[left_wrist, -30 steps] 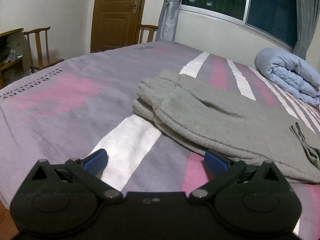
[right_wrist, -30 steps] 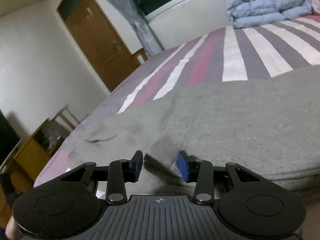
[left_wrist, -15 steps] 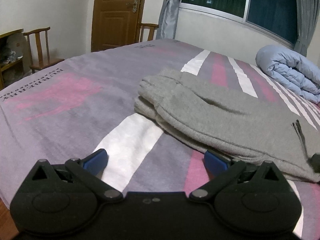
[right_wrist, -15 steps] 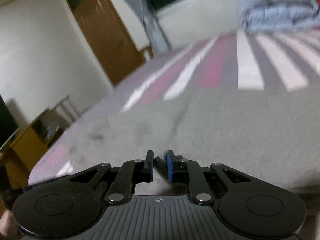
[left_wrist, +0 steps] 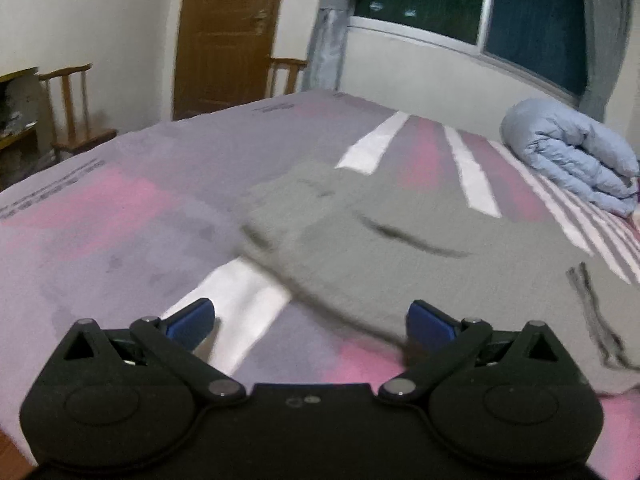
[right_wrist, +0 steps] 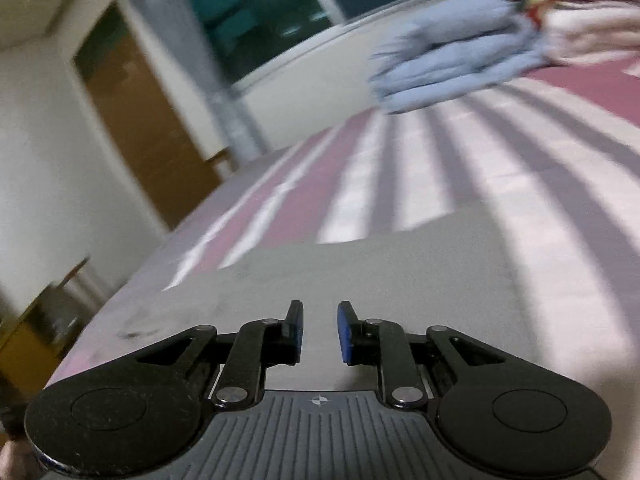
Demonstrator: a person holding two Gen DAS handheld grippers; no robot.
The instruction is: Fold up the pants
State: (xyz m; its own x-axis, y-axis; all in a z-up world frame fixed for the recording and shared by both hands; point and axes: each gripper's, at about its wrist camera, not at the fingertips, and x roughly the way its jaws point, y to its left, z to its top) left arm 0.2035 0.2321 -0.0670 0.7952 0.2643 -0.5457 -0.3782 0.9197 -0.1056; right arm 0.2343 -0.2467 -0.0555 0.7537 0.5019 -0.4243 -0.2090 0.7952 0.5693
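Bedroom at night, both views blurred by motion. Bed [left_wrist: 132, 216] under a purple sheet with pink patches and white stripes, filling most of each view. Dark window [left_wrist: 532, 20] on the far wall, grey curtains [left_wrist: 326, 24] at its sides. Brown wooden door [left_wrist: 228, 36] to the left of the window, a wooden chair [left_wrist: 74, 108] against the wall further left and a second chair back [left_wrist: 286, 76] just beside the door. Rolled light-blue quilt [left_wrist: 576, 160] on the far right part of the bed; in the right wrist view the same quilt [right_wrist: 452, 52] at upper right, with something red and white behind it, too smeared to tell.

Grey pants [left_wrist: 400, 248] flat on the bed, already doubled over, folded end toward the door, the rest running off to the right; dark drawstring [left_wrist: 592, 308] trailing over the cloth near the right edge. In the right wrist view, grey pants [right_wrist: 360, 272] spread directly below and ahead of the fingers.

Left hand-held gripper [left_wrist: 310, 320] low over the near side of the bed, jaws wide apart, nothing between them; right blue pad at the near hem of the pants, touching or not cannot be told, left pad over a white stripe. Right hand-held gripper [right_wrist: 319, 330] with jaws narrow, just been opening a little after closing; clear gap between the blue pads, grey cloth visible beneath the gap but no fold seen pinched in it.
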